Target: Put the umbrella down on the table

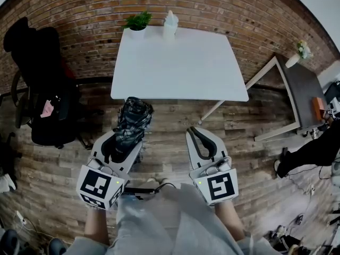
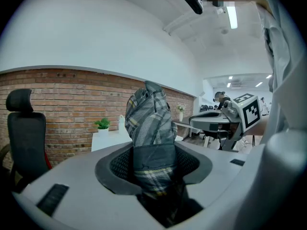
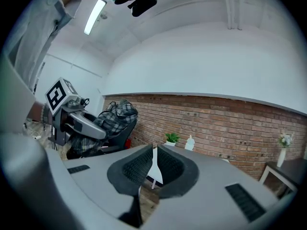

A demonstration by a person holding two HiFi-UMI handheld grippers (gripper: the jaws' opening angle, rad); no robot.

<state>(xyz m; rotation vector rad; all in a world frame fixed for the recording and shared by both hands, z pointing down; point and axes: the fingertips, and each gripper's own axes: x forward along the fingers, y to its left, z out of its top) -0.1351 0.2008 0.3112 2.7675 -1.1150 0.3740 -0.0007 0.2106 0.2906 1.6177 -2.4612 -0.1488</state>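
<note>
The left gripper (image 1: 125, 140) is pointing slightly downward toward the white rectangular tabletop (image 1: 180, 62) and is clamping the folded grey plaid fabric umbrella (image 1: 133, 117). The umbrella is sticking out past the jaws over the wooden plank floor (image 1: 170, 122), short of the tabletop's near edge. The right gripper (image 1: 195, 134) is hovering almost level alongside, jaws drawn nearly together and holding nothing.

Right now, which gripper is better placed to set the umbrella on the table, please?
Left: the left gripper is clamped on the folded umbrella, just short of the white table; the right gripper is shut and empty.
</note>
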